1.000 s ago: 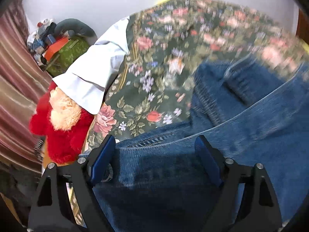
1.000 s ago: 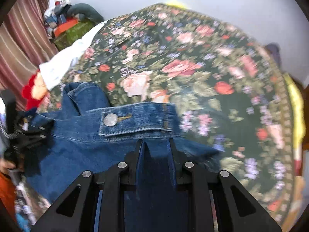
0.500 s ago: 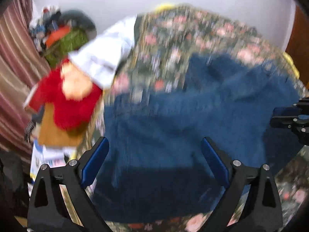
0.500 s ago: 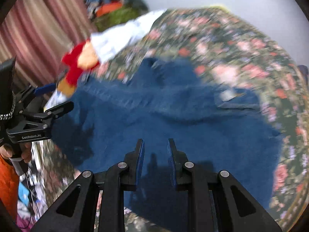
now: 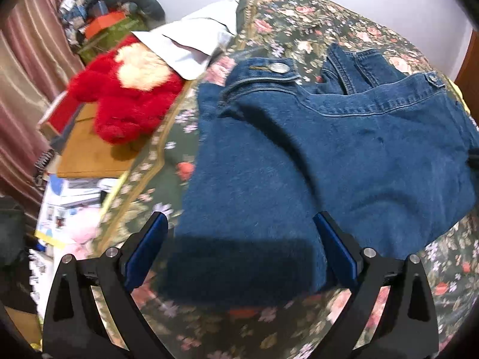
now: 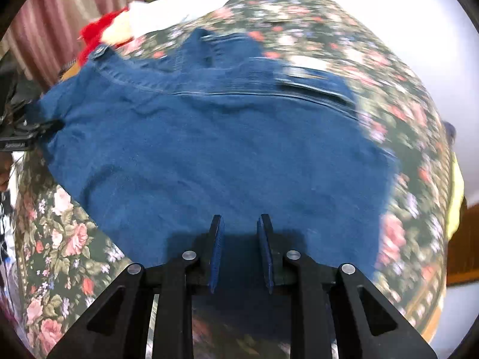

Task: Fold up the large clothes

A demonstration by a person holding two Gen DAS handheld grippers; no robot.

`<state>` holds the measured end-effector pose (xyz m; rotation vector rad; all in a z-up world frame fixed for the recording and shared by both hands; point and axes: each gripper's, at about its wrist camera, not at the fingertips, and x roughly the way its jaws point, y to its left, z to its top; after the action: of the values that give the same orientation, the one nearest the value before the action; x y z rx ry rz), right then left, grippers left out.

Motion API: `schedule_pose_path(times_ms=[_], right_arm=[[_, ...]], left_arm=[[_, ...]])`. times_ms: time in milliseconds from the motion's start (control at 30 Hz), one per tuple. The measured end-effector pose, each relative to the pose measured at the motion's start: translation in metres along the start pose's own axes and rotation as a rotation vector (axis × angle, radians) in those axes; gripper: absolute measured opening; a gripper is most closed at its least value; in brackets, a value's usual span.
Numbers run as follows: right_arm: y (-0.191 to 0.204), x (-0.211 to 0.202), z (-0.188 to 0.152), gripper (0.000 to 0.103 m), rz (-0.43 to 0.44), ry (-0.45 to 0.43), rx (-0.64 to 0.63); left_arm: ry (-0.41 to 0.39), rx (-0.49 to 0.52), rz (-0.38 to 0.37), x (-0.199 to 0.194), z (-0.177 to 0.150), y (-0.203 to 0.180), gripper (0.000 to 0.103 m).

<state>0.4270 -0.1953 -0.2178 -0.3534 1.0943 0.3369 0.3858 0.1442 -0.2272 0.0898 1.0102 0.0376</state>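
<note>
A: Starting left of the denim jacket (image 5: pixel 329 155), what can you make out?

B: A red plush toy (image 5: pixel 125 101) on a brown board, off the bedspread's (image 5: pixel 299 21) edge, with a white cloth just behind it. The clutter farther back is too blurred to name.

A: And the jacket?

B: It lies spread on the flowered bedspread, collar and a metal button (image 5: pixel 280 68) at its far side. Its near hem sits in shadow.

A: The left gripper (image 5: pixel 239 248)?

B: Its jaws have just been opening and stand wide over the jacket's near left corner, pads clear of the cloth.

A: The right gripper (image 6: pixel 241 239)?

B: Nearly closed at the jacket's near hem, denim running between the pads. The pinch itself is hidden in shadow.
</note>
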Motion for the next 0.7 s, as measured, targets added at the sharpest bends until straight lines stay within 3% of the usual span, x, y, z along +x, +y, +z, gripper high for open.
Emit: schedule_pose_path(times_ms=[167, 300, 367, 467, 567, 700], right_arm=[[-0.033, -0.018, -0.029, 0.019, -0.090, 0.005, 0.060], [-0.052, -0.030, -0.047, 0.019, -0.056, -0.006, 0.108], [-0.053, -0.036, -0.055, 0.019, -0.131, 0.012, 0.111], [-0.061, -0.044, -0.067, 0.019, -0.157, 0.025, 0.133], [-0.065, -0.049, -0.075, 0.019, -0.197, 0.053, 0.147], [-0.059, -0.068, -0.075, 0.019, -0.178, 0.007, 0.153]], left_arm=[[-0.008, -0.047, 0.002, -0.015, -0.010, 0.017, 0.099], [-0.022, -0.072, 0.046, -0.029, -0.020, 0.024, 0.099], [-0.031, -0.073, 0.113, -0.036, -0.025, 0.027, 0.099], [-0.051, -0.100, 0.193, -0.049, -0.037, 0.037, 0.099], [-0.063, -0.168, 0.194, -0.064, -0.046, 0.050, 0.099], [-0.152, -0.271, 0.133, -0.094, -0.055, 0.054, 0.099]])
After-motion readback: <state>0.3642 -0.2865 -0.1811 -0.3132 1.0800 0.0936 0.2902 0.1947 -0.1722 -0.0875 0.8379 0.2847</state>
